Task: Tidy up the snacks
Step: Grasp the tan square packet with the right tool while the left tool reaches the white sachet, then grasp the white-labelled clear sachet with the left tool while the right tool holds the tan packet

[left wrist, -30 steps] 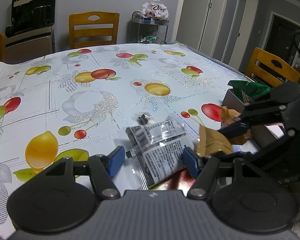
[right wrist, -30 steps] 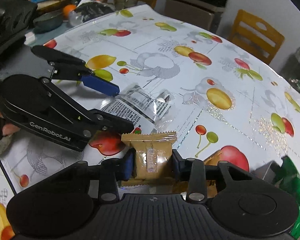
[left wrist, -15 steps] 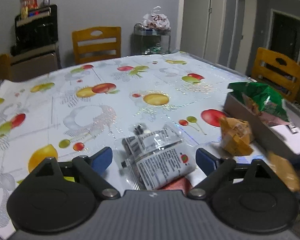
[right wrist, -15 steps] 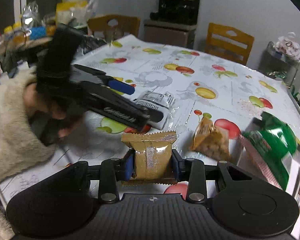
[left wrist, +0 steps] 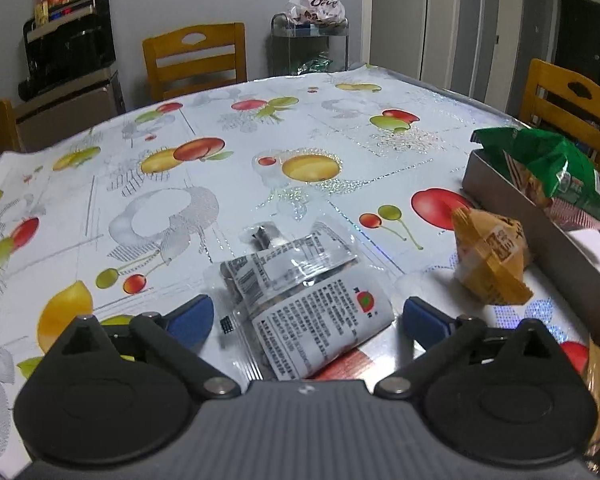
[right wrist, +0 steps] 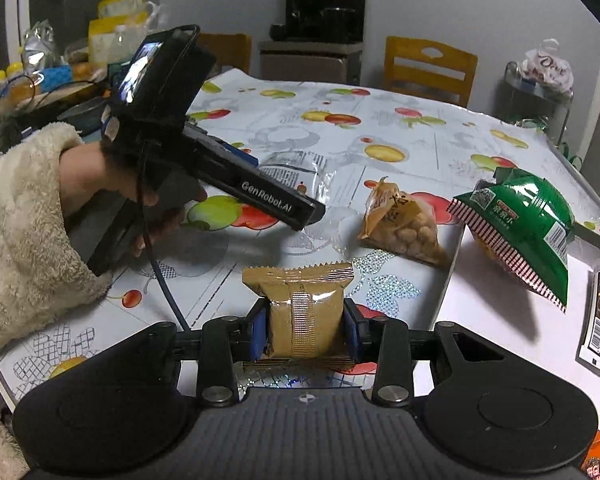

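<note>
The table point(left wrist: 100, 208) with its fruit-printed cloth spreads ahead of both my grippers. The grey box point(left wrist: 512, 204) lies to the right of my left jaws and ahead-right of my right jaws; a green bag point(right wrist: 528, 216) already rests on its rim. My left gripper point(left wrist: 306, 318) has its jaws spread wide, and the clear packet point(left wrist: 304, 300) lies flat on the cloth between them, its long axis running away from me and a little to the left, so I judge I only need to close. A yellow triangular pouch point(left wrist: 490, 258) sits just right of these jaws, near the box wall. My right gripper point(right wrist: 305, 334) pinches the brown packet point(right wrist: 300, 304) upright, lifted above the cloth, and the box is nearer to this hand.
</note>
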`<state>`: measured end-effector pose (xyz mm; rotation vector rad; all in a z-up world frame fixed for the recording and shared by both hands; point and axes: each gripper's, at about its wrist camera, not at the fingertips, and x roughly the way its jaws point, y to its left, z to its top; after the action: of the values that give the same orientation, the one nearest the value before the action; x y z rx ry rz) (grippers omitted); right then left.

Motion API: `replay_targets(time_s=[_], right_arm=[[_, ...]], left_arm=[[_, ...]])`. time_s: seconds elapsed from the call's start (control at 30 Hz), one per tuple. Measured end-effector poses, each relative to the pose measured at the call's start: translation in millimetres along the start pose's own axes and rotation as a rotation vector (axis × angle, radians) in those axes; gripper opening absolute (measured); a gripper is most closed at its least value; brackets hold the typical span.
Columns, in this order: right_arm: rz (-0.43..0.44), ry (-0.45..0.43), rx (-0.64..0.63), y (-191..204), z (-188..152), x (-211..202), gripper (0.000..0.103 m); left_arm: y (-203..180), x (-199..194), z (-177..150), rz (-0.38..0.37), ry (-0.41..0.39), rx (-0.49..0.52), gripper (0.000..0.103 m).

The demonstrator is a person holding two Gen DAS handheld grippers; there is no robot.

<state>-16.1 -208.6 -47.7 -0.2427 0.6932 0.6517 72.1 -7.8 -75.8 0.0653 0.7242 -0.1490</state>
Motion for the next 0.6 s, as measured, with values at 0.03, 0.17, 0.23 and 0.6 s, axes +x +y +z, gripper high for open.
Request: replay_targets(time_s=[0.03, 0.17, 0.23, 0.6], right_arm=[[0.002, -0.001, 0.000, 0.3, -0.3, 0.2, 0.039], [0.005, -0.007, 0.000, 0.9, -1.7, 1.1, 0.039], [0.005, -0.009, 0.003, 0.3, -2.0, 1.6, 0.039], [0.004, -0.025, 0.008, -0.5, -2.7, -5.4, 0.039]], left_arm=[[1.0, 0.7, 0.1, -0.003, 0.000, -0.006, 0.102], [2.5, -1.3, -0.4, -0.016, -0.019, -0.009, 0.085], [3.9, -3.3, -0.7, -0.032, -0.034, -0.014, 0.078], [10.7, -20.9, -6.7, -0.128, -0.074, -0.003, 0.050]])
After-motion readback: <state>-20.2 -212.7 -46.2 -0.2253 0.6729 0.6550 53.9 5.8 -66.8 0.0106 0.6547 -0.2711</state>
